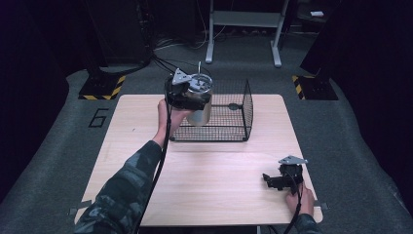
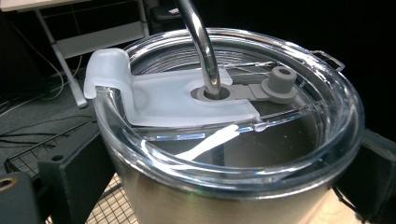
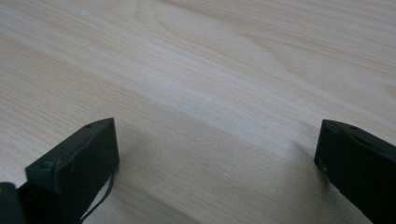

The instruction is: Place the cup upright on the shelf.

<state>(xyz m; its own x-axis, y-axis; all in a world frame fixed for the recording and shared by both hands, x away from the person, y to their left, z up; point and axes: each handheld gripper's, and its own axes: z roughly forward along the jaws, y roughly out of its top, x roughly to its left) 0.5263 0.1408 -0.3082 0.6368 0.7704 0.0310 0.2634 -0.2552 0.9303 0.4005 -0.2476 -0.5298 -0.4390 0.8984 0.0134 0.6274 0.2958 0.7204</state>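
Left gripper view looks down on a steel tumbler (image 2: 224,196) clamped between the left gripper (image 1: 187,97)'s black jaws, its clear round lid (image 2: 233,116) pierced by a bent metal straw (image 2: 201,42). Just past the gripper stands a black wire basket (image 1: 234,117). Right gripper (image 1: 280,180) rests wide apart, empty, on the pale woodgrain table (image 3: 210,70).

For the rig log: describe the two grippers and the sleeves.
Both grippers, left and right, are black, each topped by a grey three-cornered plate and trailing a black cable. The right's jaws are blocky black slabs. The sleeves are green camouflage.
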